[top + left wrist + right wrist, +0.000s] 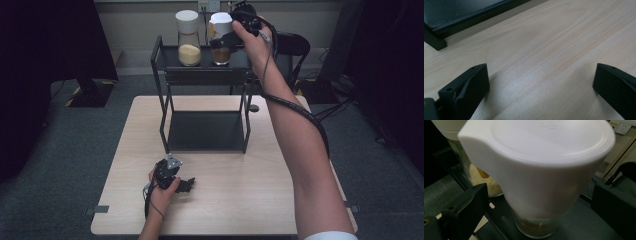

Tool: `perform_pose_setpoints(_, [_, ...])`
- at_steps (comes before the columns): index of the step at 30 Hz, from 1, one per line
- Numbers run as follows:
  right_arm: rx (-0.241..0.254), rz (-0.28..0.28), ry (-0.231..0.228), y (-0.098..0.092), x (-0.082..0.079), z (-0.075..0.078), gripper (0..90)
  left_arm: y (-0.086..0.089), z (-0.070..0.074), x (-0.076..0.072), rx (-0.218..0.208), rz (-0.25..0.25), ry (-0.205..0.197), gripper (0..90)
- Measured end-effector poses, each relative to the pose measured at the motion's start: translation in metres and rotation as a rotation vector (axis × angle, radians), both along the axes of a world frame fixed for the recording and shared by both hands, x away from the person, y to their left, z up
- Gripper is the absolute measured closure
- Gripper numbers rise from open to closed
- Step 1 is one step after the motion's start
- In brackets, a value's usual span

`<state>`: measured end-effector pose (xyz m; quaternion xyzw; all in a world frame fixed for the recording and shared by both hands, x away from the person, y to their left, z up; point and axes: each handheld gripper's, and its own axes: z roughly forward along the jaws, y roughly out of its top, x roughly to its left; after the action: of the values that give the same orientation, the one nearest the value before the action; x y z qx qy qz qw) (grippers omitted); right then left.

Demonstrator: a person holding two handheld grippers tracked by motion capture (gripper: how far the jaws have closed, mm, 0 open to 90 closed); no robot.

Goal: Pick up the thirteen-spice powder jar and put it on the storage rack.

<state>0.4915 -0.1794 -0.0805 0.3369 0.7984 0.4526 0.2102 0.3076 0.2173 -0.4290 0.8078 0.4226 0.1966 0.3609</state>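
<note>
Right gripper [226,36], jaws wide around the brown jar [220,37] on the rack's [161,75] far top shelf; left gripper [175,181], jaws wide, on the worktop [240,190].

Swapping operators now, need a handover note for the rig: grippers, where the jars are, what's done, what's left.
Right gripper: up at the top shelf, jaws open on either side of the brown-filled jar, pads not pressing it in the right gripper view.
Left gripper: resting on the table in front of the rack, jaws open, nothing between them.
Jars: both upright on the top shelf of the black rack; the jar with pale grains stands left of the brown one.
Done: both jars appear placed up top.
Left: probably just back the right gripper away without knocking the jar. Lower shelf holds nothing.
</note>
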Motion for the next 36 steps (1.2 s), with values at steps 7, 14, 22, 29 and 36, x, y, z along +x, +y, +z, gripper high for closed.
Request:
perform_pose_setpoints(7, [0.02,-0.01,-0.004,-0.002,-0.011,-0.003,0.9,0.0,0.0,0.0,0.0,0.0,0.0,0.0])
perform_pose_setpoints(14, [0.032,-0.028,-0.014,0.0,-0.025,-0.005,0.8,0.0,0.0,0.0,0.001,0.001,0.0,0.0])
perform_pose_setpoints(22, [0.029,-0.023,-0.023,0.003,-0.036,-0.01,1.1,0.0,0.0,0.0,0.0,0.001,0.0,0.0])
perform_pose_setpoints(29, [0.03,-0.021,-0.031,0.001,-0.046,-0.014,1.3,0.0,0.0,0.0,0.0,0.001,0.0,0.0])
perform_pose_setpoints(36, [0.031,-0.016,-0.028,0.0,-0.052,-0.02,1.3,0.0,0.0,0.0,0.0,0.002,-0.001,0.0])
